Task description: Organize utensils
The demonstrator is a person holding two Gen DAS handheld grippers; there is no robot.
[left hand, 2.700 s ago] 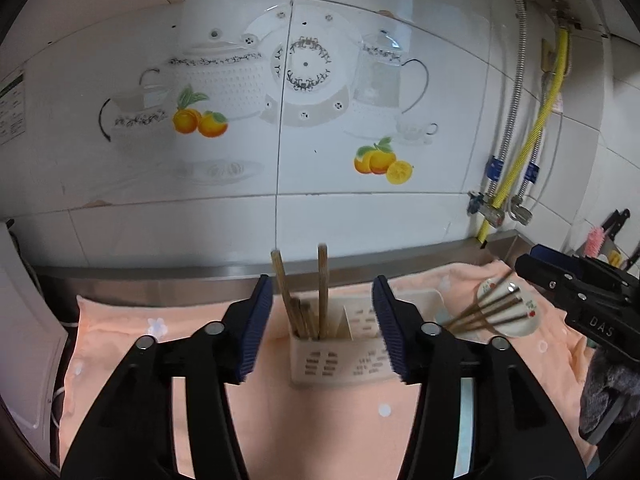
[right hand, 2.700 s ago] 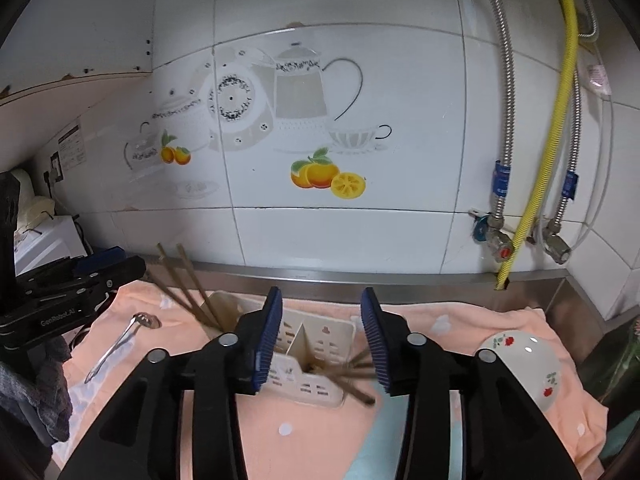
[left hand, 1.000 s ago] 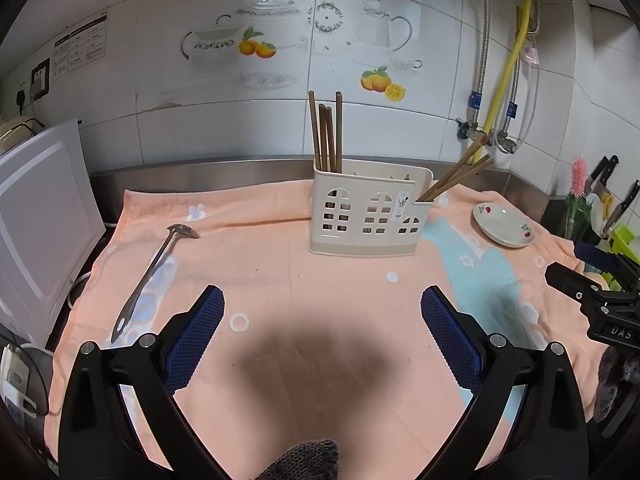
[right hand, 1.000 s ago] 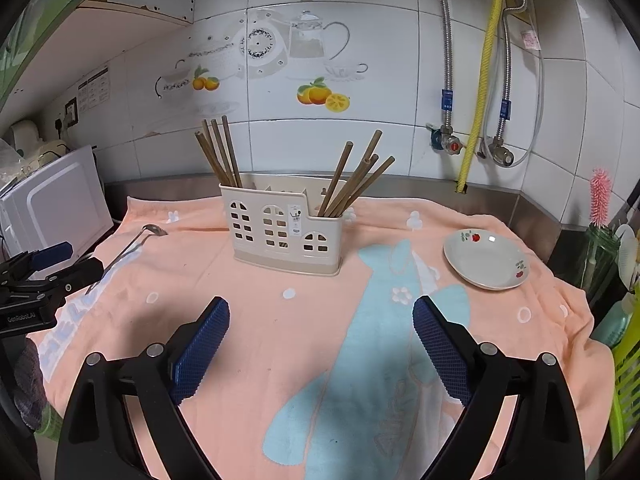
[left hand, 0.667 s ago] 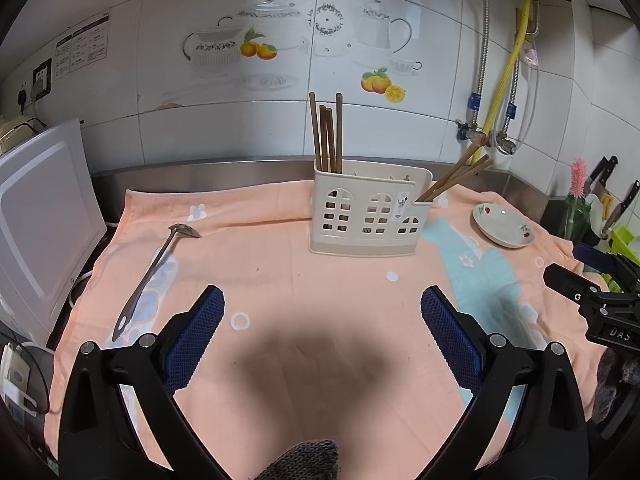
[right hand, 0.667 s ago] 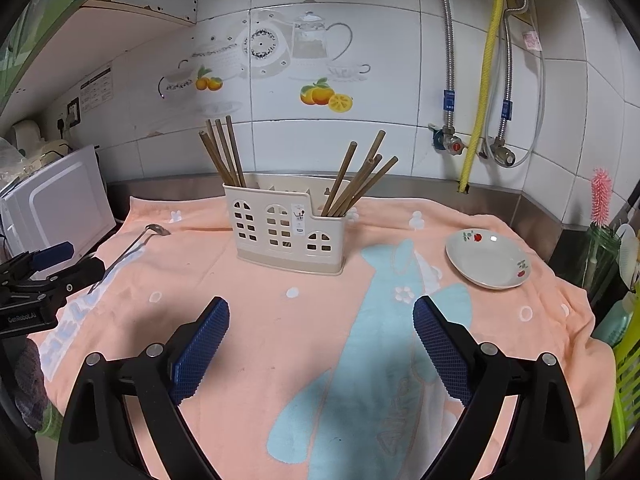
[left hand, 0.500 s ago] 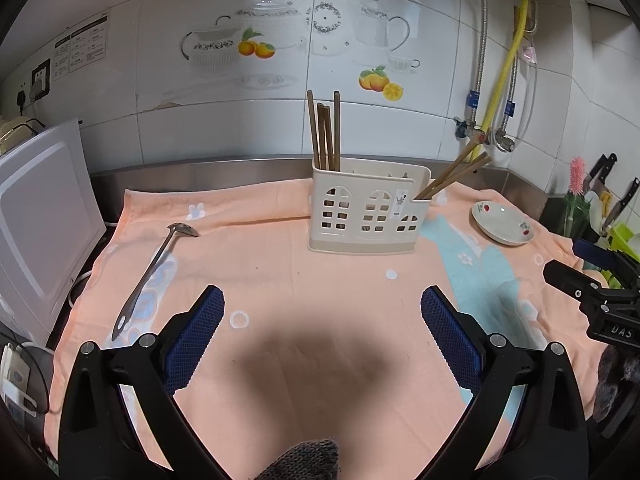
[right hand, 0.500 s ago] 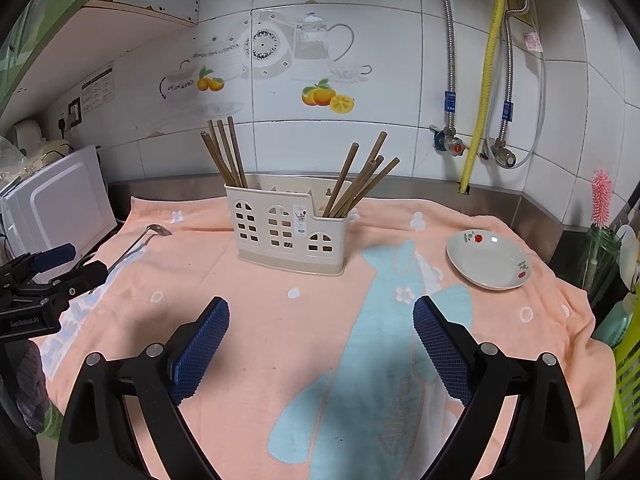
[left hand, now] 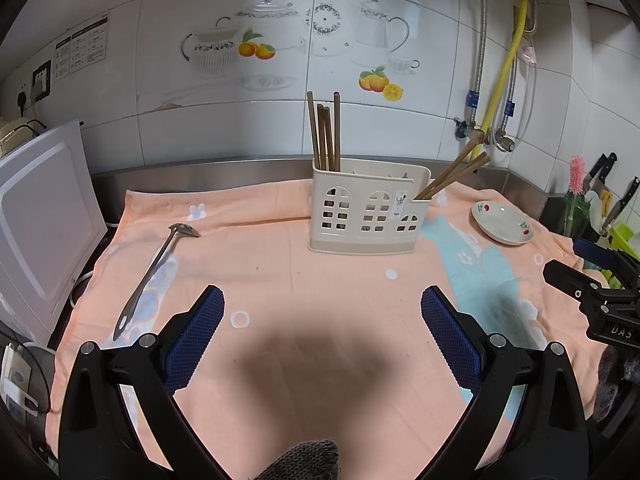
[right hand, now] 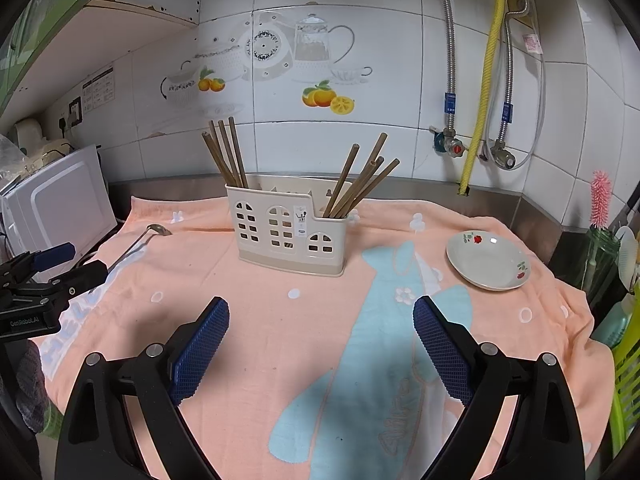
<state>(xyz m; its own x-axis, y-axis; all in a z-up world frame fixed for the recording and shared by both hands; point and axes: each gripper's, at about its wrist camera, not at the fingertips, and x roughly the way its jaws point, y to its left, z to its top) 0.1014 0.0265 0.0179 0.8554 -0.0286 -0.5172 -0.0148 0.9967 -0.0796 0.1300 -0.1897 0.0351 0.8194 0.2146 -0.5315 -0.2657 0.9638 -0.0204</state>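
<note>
A cream utensil caddy point(left hand: 366, 216) point(right hand: 290, 232) stands on the peach towel point(left hand: 280, 280) near the back wall. Brown chopsticks stand upright in its left compartment point(left hand: 325, 136) point(right hand: 226, 152), and more lean out of its right compartment point(left hand: 456, 172) point(right hand: 362, 182). A metal ladle point(left hand: 154, 264) point(right hand: 138, 242) lies flat on the towel's left side. My left gripper point(left hand: 322, 340) is open and empty, held back from the caddy. My right gripper point(right hand: 320, 344) is open and empty, also short of the caddy.
A white saucer with red flowers point(left hand: 502, 224) point(right hand: 488, 260) sits on the towel at the right. A white appliance point(left hand: 40, 216) stands at the left edge. Pipes and a yellow hose point(right hand: 480, 80) run down the tiled wall. Knives and a pink brush point(left hand: 576, 172) stand at the far right.
Both grippers have pulled back from the caddy and opened wide since 2.7 s ago. Over the last second the views barely shift.
</note>
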